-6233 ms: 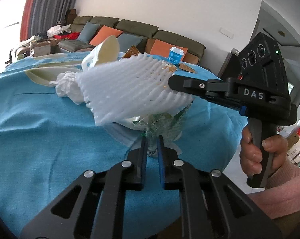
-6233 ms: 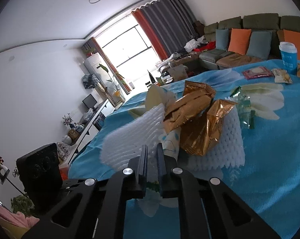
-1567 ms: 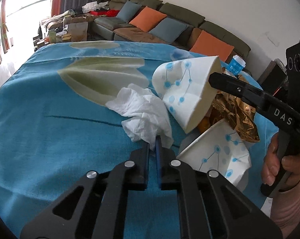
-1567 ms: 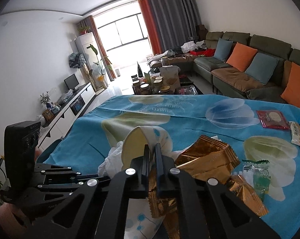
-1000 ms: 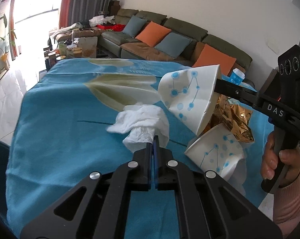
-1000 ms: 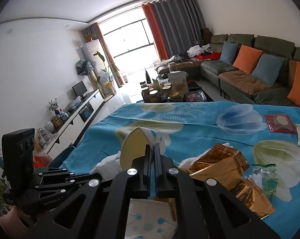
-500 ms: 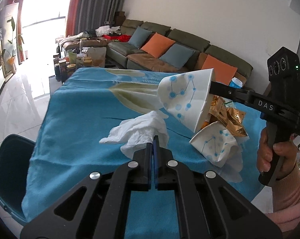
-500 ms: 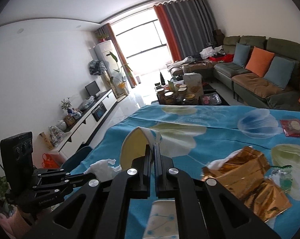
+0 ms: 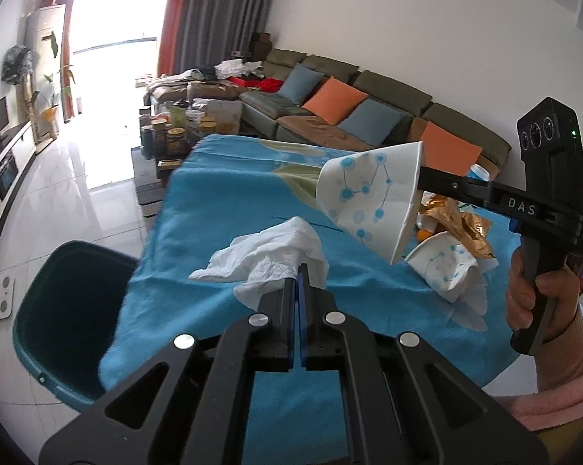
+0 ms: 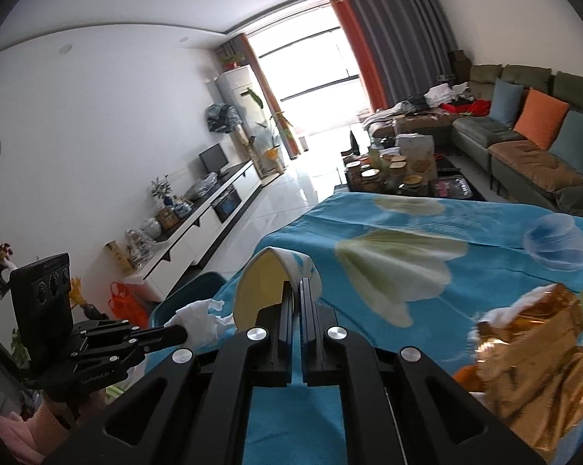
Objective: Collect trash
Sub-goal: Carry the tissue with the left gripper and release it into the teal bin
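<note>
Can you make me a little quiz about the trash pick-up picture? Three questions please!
1. True or false: the left gripper is pinching the crumpled white tissue.
2. What does the right gripper hold: A) a gold wrapper, B) a paper cup, C) a bottle?
3. What colour is the bin on the floor beside the table?

Key: 1 true. 2 B. 3 dark teal.

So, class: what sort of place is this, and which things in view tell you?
Most likely a home living room: a long sectional sofa with orange and blue cushions, a low white TV unit carrying a screen, and floor-length curtains at a big window.
</note>
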Available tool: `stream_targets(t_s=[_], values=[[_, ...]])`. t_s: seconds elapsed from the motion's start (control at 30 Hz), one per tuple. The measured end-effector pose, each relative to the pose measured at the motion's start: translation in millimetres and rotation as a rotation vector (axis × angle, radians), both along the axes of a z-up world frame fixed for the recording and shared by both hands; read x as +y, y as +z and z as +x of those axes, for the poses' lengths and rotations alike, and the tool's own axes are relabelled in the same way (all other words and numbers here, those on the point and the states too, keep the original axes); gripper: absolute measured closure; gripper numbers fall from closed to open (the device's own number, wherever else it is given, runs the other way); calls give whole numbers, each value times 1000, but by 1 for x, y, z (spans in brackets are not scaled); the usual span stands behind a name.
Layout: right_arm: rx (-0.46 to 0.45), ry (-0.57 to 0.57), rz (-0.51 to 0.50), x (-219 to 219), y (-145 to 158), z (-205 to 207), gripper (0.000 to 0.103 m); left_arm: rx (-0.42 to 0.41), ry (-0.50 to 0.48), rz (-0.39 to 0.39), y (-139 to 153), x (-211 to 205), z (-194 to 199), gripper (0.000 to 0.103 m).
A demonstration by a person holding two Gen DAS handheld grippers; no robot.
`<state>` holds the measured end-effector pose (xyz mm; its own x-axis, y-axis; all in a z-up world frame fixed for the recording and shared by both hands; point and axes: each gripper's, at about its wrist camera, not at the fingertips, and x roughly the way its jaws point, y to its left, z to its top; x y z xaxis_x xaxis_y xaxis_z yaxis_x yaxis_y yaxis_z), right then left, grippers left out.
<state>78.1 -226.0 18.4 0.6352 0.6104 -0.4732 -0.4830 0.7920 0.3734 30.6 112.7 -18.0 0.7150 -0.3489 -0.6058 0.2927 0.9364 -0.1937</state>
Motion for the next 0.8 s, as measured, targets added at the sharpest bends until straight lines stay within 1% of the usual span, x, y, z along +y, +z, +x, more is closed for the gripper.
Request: stream_targets(t_s=[0.17, 0.4, 0.5, 0.6, 0.8], values=[[8, 64, 3, 27, 1, 2, 101, -15, 50, 16, 4, 22, -10, 101], [24, 161, 7, 74, 0, 8, 101, -25, 164, 26, 10, 67, -16, 101], [46, 207, 11, 97, -3, 14, 101, -28, 213, 32, 11, 88, -19, 101], [68, 240, 17, 115, -6, 19, 101, -25, 261, 41, 11, 108, -19, 101], [91, 280, 20, 146, -7, 28, 101, -10, 326, 56, 6, 138, -18, 101]])
